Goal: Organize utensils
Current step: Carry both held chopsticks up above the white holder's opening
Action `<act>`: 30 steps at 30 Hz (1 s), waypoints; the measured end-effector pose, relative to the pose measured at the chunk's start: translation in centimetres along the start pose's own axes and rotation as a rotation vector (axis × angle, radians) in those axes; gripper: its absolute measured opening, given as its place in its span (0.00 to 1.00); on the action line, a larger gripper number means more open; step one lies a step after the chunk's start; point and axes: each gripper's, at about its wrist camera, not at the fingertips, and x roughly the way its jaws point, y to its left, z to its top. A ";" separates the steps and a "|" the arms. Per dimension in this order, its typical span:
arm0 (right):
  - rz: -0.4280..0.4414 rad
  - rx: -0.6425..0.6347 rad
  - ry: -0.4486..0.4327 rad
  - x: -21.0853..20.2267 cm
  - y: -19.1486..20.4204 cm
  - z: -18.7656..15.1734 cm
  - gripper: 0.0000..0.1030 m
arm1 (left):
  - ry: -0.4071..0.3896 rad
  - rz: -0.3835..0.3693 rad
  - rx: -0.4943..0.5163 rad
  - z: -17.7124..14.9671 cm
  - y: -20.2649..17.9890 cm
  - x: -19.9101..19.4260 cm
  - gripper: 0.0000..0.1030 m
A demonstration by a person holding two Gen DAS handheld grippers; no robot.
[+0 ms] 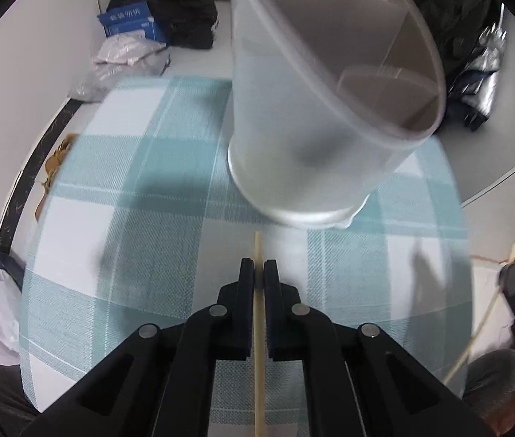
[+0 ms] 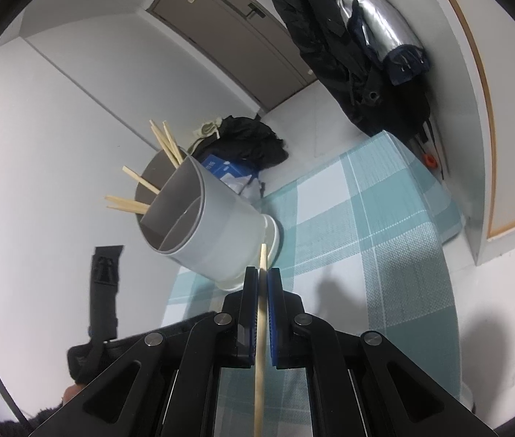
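In the left wrist view, the left gripper [image 1: 258, 267] has its jaws pressed together on a single pale wooden chopstick [image 1: 258, 327], which runs straight up between the fingers and pokes out just past their tips. Beneath lies a teal and white checked mat [image 1: 155, 196]. Just beyond the chopstick's tip stands the utensil holder [image 1: 315, 123], a translucent grey-white cup with a divider inside; it looms tall in this view, its base on the mat and its rim towards the top of the picture, where the ends of more chopsticks show, blurred. At the far right edge, the right gripper [image 1: 512, 276] appears dark and out of focus, with a thin stick running down from it.

The right wrist view shows the right gripper [image 2: 263, 273], also clamped tight, on its own chopstick [image 2: 260, 331], whose tip reaches just beyond the fingers, near the holder's base [image 2: 268, 233]. From here the holder's open mouth [image 2: 173, 215] is plainly seen, split into compartments, with several chopsticks [image 2: 162, 142] fanning out of the rear one; the left view only hints at them. At lower left a dark sleeve and strap are visible.

Farther off, the left view takes in a blue box [image 1: 130, 23] and black clothing [image 1: 184, 11] heaped on the floor; the right view adds a door [image 2: 228, 29], hanging dark coats [image 2: 330, 47] and a silver folded umbrella [image 2: 377, 18].
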 end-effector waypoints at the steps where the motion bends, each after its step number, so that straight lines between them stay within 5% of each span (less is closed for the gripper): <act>1: -0.001 -0.004 -0.004 -0.1 0.1 0.0 0.04 | -0.014 -0.012 0.000 0.1 0.0 -0.5 0.01; 14: -0.018 -0.243 -0.097 -2.9 6.7 -0.9 0.04 | -0.307 -0.162 0.093 -1.3 -1.2 -8.7 0.01; 30: -0.064 -0.395 -0.141 -3.6 11.0 -2.5 0.04 | -0.360 -0.197 0.083 -1.9 -0.7 -11.6 0.01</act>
